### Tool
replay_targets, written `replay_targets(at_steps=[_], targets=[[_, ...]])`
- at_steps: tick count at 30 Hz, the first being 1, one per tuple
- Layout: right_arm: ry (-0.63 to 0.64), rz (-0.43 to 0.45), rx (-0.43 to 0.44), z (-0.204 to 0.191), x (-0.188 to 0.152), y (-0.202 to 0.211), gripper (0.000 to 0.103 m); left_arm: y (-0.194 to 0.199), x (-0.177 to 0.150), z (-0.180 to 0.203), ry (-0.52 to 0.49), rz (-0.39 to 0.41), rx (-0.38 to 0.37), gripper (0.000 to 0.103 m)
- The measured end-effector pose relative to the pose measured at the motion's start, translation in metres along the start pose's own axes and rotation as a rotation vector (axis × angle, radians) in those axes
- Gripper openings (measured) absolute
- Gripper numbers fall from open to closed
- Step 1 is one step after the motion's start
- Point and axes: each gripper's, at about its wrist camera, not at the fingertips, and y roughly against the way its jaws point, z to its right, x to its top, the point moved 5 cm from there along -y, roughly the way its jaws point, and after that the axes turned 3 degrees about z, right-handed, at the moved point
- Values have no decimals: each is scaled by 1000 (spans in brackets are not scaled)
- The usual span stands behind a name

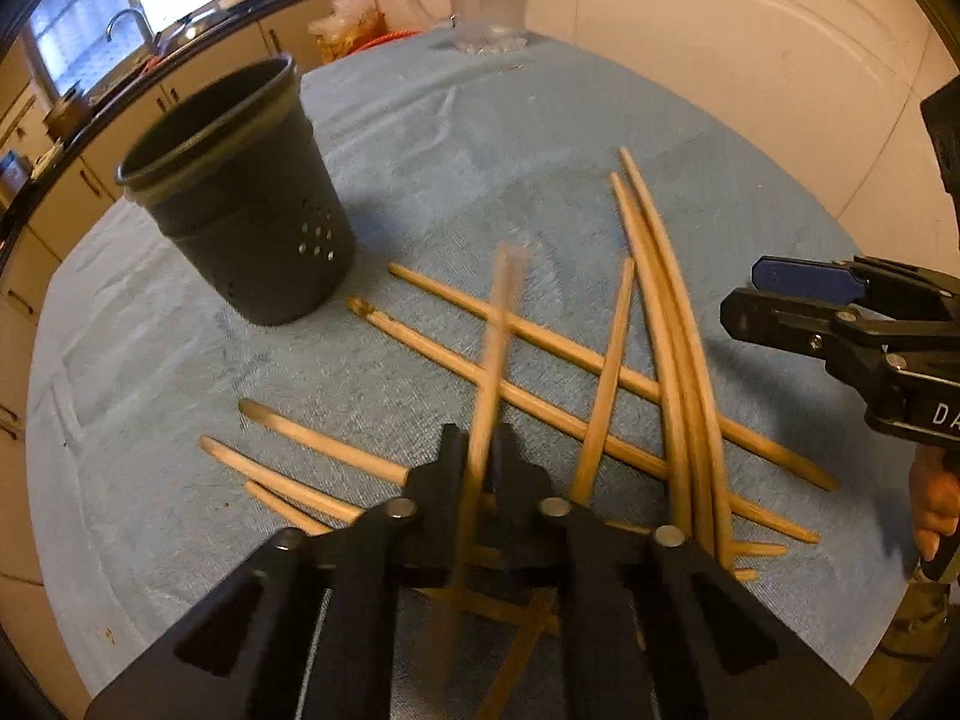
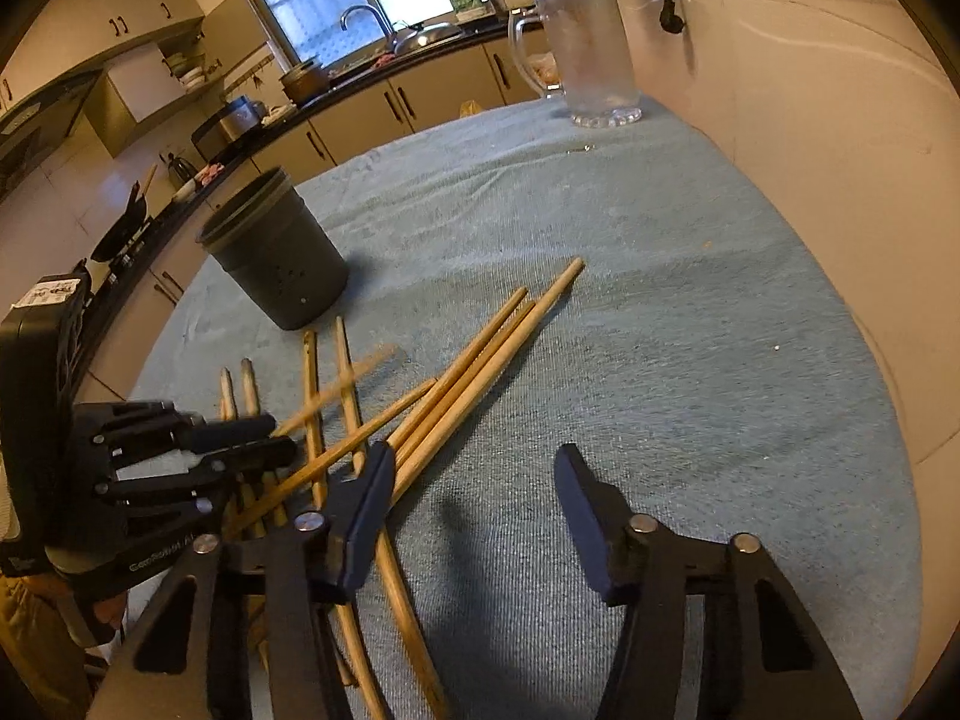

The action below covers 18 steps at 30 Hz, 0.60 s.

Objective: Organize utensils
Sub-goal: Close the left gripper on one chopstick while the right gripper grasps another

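A: Between the left gripper's jaws: one wooden chopstick, clamped near its lower part. Long axis runs forward and up from the jaws, tip blurred, clear of the cloth.

B: Destination?

A: Dark utensil holder, perforated wall, upright, mouth unobstructed. It stands ahead and to the left of the held chopstick's tip, near but not touching. My judgement: the coming move turns on swinging the tip leftward over that rim and bringing the stick closer to vertical before letting go.

B: Stock on the surface?

A: Loose chopsticks, roughly nine or ten, crossed over one another on the blue cloth. Several lie diagonally under the held one; three long ones run side by side away from the camera at right. Exact count uncertain, as some ends hide under the gripper.

B: Second tool?

A: Right gripper, jaws wide apart, holding nothing, poised just above the cloth. In its own view the three long chopsticks pass by its left finger; whether they touch it, I cannot tell. The left tool is plainly nearer the holder.

B: Periphery?

A: Clear glass pitcher at the far edge of the cloth, well apart from the pile. Kitchen counter with sink behind.
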Motion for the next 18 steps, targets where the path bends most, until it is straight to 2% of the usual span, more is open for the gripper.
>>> replay_targets(at_steps=[4, 7, 12, 18], targets=[[-10, -27, -12, 3, 5, -11, 45, 3, -3, -18, 193, -1, -76, 6], [-17, -41, -17, 6, 8, -18, 42, 5, -9, -27, 278, -9, -74, 6], [-30, -57, -17, 6, 19, -27, 41, 6, -9, -26, 277, -15, -58, 6], [-9, -110, -72, 6, 35, -39, 41, 2, 1, -25, 291, -44, -40, 6]])
